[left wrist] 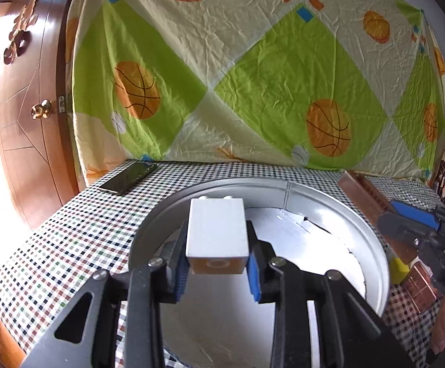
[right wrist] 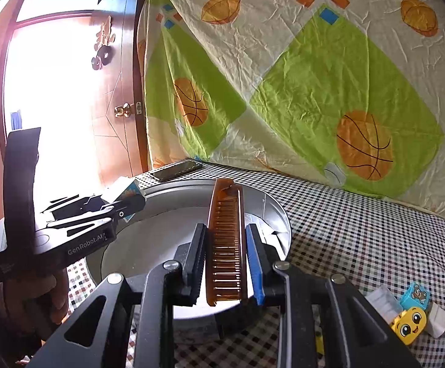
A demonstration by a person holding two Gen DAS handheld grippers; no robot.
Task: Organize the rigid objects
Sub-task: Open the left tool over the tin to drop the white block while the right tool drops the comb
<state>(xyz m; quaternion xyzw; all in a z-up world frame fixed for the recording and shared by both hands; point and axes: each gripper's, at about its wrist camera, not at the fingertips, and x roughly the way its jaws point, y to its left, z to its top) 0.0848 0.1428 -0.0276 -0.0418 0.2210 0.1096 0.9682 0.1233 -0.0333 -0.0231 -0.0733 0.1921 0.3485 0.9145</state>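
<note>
Both loads hang over the round tray [left wrist: 372, 245]: left hand-held gripper [left wrist: 219, 257] clamped on a white block [left wrist: 216, 230], right hand-held gripper [right wrist: 225, 260] clamped on a brown comb [right wrist: 225, 245]. Next, lower and release inside.

**What the two cameras miss**

From the left wrist, the comb [left wrist: 372, 211] disappears behind the right gripper [left wrist: 412, 219], so its full length stays unseen. A yellow block [left wrist: 398, 271] pokes out beside the basin [left wrist: 372, 245], mostly covered. The basin's near rim is hidden beneath the left gripper [left wrist: 219, 260]. From the right wrist, the toy blocks [right wrist: 412, 316] sit partly behind a finger, and the doorway [right wrist: 54, 107] is washed out.
</note>
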